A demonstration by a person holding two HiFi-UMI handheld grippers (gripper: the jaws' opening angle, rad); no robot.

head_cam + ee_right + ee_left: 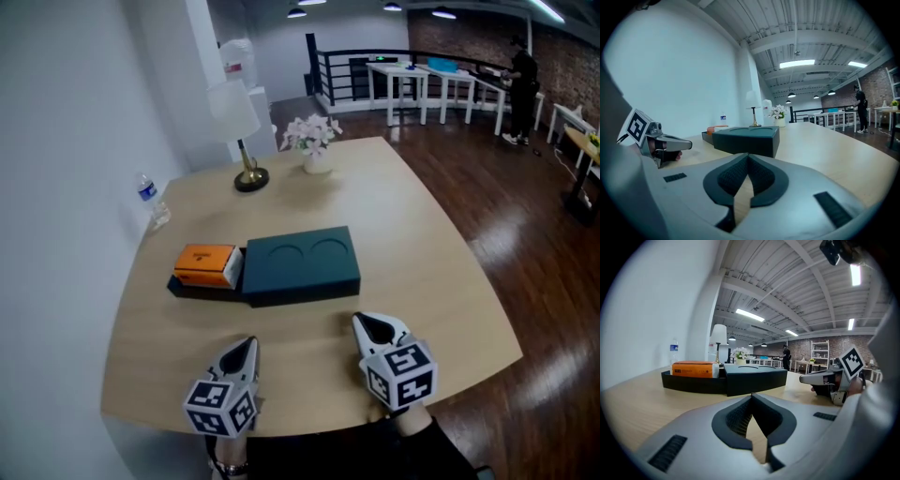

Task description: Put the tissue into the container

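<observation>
An orange tissue pack [206, 264] lies in the open black tray section [187, 288] at the left end of a dark teal container [302, 264], whose lid has two round recesses. In the left gripper view the pack [693, 368] sits behind the tray's low wall. Both grippers hover over the near edge of the table, short of the container. My left gripper [249, 343] [751, 395] is shut with nothing in it. My right gripper [359, 322] [748, 154] is also shut and empty, its tips pointing at the container's right end [747, 139].
A white lamp [246, 141], a vase of flowers [316, 150] and a water bottle [153, 202] stand at the far side of the rounded wooden table [431, 281]. A white wall runs along the left. A person [522, 84] stands far off by white tables.
</observation>
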